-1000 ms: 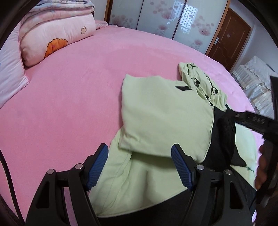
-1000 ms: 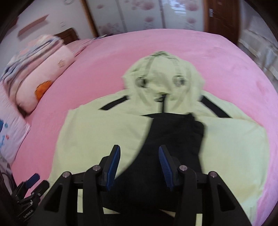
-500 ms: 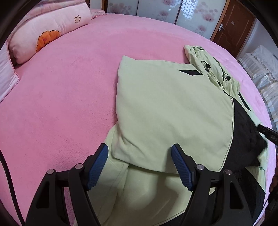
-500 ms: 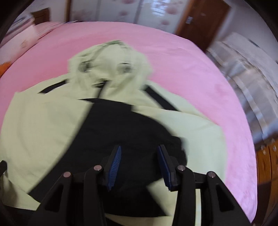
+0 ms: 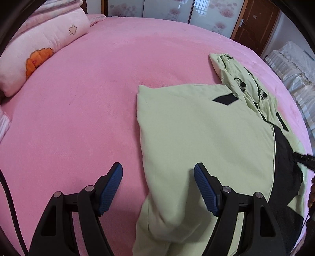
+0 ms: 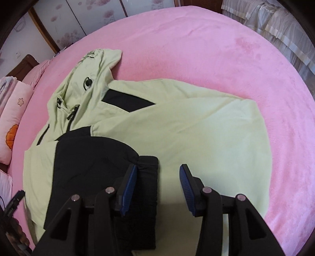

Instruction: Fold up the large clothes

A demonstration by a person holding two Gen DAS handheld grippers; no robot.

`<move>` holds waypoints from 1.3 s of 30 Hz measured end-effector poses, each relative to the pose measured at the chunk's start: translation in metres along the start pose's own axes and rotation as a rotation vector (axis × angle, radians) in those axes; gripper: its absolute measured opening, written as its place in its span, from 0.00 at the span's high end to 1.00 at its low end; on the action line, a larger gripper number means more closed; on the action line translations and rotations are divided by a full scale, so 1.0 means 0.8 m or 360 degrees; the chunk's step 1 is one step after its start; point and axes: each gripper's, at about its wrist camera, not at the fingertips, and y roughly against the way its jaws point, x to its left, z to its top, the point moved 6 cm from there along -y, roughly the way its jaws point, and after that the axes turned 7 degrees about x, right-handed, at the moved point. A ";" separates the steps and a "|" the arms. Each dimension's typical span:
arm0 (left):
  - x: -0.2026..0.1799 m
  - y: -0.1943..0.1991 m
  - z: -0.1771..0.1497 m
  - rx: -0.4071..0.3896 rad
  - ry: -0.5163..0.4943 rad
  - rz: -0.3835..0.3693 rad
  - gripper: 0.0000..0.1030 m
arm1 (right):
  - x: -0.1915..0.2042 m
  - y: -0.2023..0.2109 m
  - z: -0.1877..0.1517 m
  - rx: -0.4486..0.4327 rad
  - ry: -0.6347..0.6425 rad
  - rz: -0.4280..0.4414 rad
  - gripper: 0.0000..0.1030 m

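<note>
A pale green hooded jacket (image 5: 206,141) with black panels lies spread on the pink bed (image 5: 88,110). Its hood (image 6: 88,78) points toward the far wardrobe. One side is folded over the middle, and a black sleeve (image 6: 90,157) lies across the front. My left gripper (image 5: 158,187) hangs open above the jacket's left folded edge, with nothing between its blue pads. Above the black sleeve cuff (image 6: 146,177) and the green front, my right gripper (image 6: 157,185) stands open; its left pad sits close by the cuff. The other gripper's tip (image 5: 304,158) shows at the right edge.
Pink pillows (image 5: 39,51) and folded bedding lie at the bed's left end. Wardrobe doors with flower prints (image 5: 167,9) and a brown door (image 5: 256,25) stand beyond the bed. A white frilled cover (image 6: 275,25) lies to the right. Bare pink sheet surrounds the jacket.
Both grippers have slid sideways and dropped a little over the jacket. The left now sits over the folded left edge; the right has rolled and moved over to the sleeve cuff.
</note>
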 end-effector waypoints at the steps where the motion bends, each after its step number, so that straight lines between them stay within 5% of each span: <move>1: 0.002 -0.006 0.004 0.0018 0.0012 -0.0012 0.29 | 0.003 -0.005 -0.001 0.0008 0.0007 0.0051 0.56; 5: 0.016 -0.045 0.020 0.0138 0.0106 -0.0049 0.29 | 0.017 -0.005 -0.006 0.0000 0.0070 0.0190 0.56; 7: 0.021 -0.052 0.025 0.0135 0.0141 -0.0076 0.29 | 0.026 -0.005 -0.009 -0.0037 0.0162 0.0116 0.70; 8: 0.021 -0.053 0.028 0.0122 0.0150 -0.0091 0.37 | 0.033 -0.005 -0.012 -0.0053 0.0229 0.0061 0.73; 9: 0.020 -0.050 0.031 0.0084 0.0155 -0.0113 0.79 | 0.037 -0.003 -0.012 -0.0084 0.0271 0.0014 0.75; 10: 0.020 -0.050 0.032 0.0085 0.0157 -0.0124 0.94 | 0.042 0.002 -0.011 -0.0127 0.0315 -0.0025 0.76; 18: 0.026 -0.014 0.041 -0.0211 0.0202 0.0134 0.97 | 0.076 0.057 0.025 -0.0578 0.0362 -0.0125 0.78; 21: 0.036 -0.012 0.044 -0.0266 0.0240 0.0295 0.98 | 0.070 0.018 0.040 -0.0437 0.0343 -0.0210 0.77; 24: 0.046 -0.023 0.047 -0.0203 0.0259 0.0324 0.98 | 0.057 -0.020 0.038 -0.0224 0.0326 -0.0264 0.71; 28: 0.047 -0.007 0.047 -0.0216 0.0252 0.0344 0.94 | 0.047 0.013 0.029 -0.0314 0.0240 -0.0215 0.68; 31: 0.021 0.026 0.043 -0.0308 0.0207 0.0305 0.86 | 0.050 0.053 0.015 -0.0438 0.0186 -0.0174 0.64; 33: -0.012 0.044 0.029 -0.0352 0.0196 0.0178 0.79 | 0.075 0.069 -0.005 -0.0468 0.0225 -0.0012 0.64; 36: -0.075 0.048 -0.003 -0.0315 0.0152 -0.0035 0.78 | 0.129 0.063 -0.033 -0.0395 0.0334 0.0123 0.64; 39: -0.120 0.028 -0.040 -0.0241 0.0088 -0.0068 0.78 | 0.182 0.042 -0.065 -0.0334 0.0508 0.0163 0.64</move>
